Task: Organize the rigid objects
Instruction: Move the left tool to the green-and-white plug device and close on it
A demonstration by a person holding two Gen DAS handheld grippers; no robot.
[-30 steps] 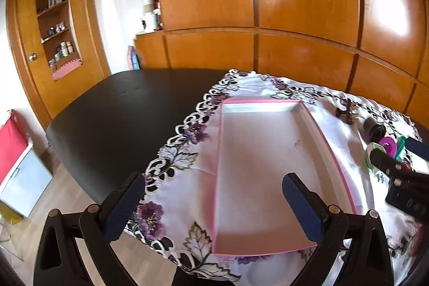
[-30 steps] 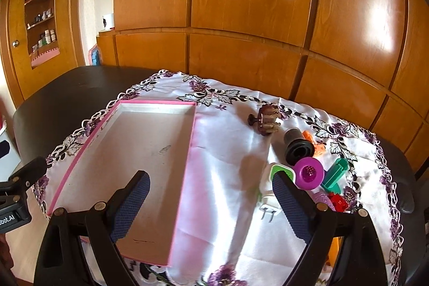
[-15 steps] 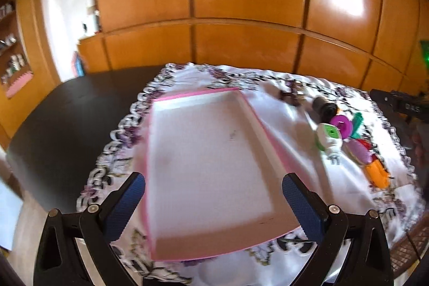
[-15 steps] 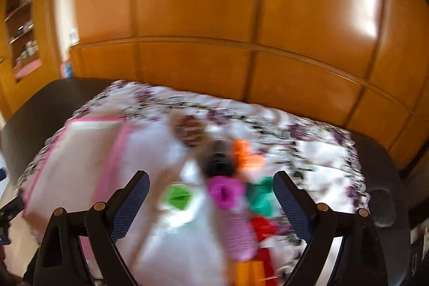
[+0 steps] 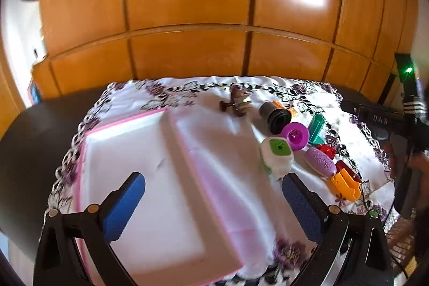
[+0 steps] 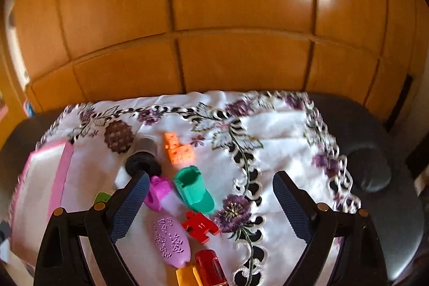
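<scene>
A shallow pink-rimmed white tray [image 5: 126, 122] lies on the left of a flowered tablecloth [image 5: 214, 130], with nothing in it. My left gripper [image 5: 214, 203] hangs open over the tray's right rim. Small items cluster to the right: a brown clip [image 5: 237, 101], a black cylinder [image 5: 276, 115], a magenta funnel [image 5: 295, 136], a white and green plug [image 5: 276, 153], a lilac oval [image 5: 320, 161]. My right gripper [image 6: 209, 203] is open above the teal piece [image 6: 193, 189], red puzzle piece [image 6: 199, 225], lilac oval [image 6: 170, 240] and orange block [image 6: 177, 150].
The cloth covers a dark table [image 5: 34, 141] set against orange wood panelling [image 5: 187, 4]. A dark round dip [image 6: 368, 170] marks the table's right part. In the left wrist view, the other gripper's black body [image 5: 388, 122] and a hand [image 5: 418, 165] are at the right edge.
Both grippers have swung to the right. The left view now takes in the item cluster. The right gripper has moved from the tray to above the small items. Both stay open.
</scene>
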